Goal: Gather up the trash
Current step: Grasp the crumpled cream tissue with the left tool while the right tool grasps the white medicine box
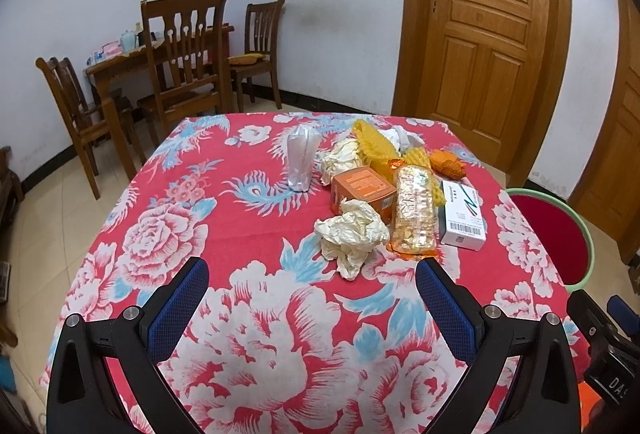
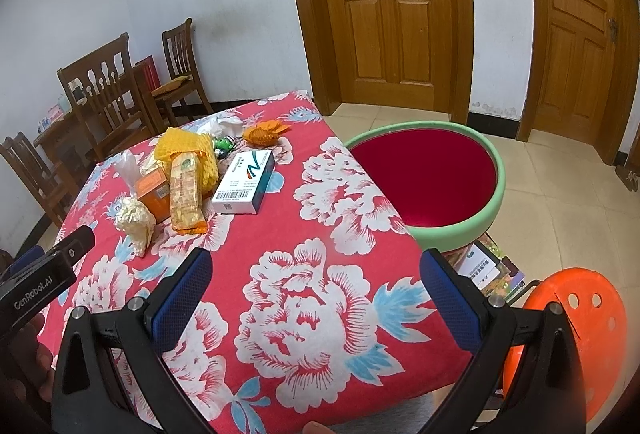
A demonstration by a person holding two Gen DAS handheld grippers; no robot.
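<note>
Trash lies in a heap on the red floral tablecloth: a crumpled tissue, an orange box, a golden snack wrapper, a white carton, yellow foam netting, a clear plastic bag and an orange scrap. My left gripper is open and empty, just short of the tissue. My right gripper is open and empty over the table's near right part, with the carton, wrapper and tissue ahead to the left.
A round green bin with a red inside stands beside the table's right edge; it also shows in the left wrist view. An orange plastic stool is near right. Wooden chairs and doors stand behind.
</note>
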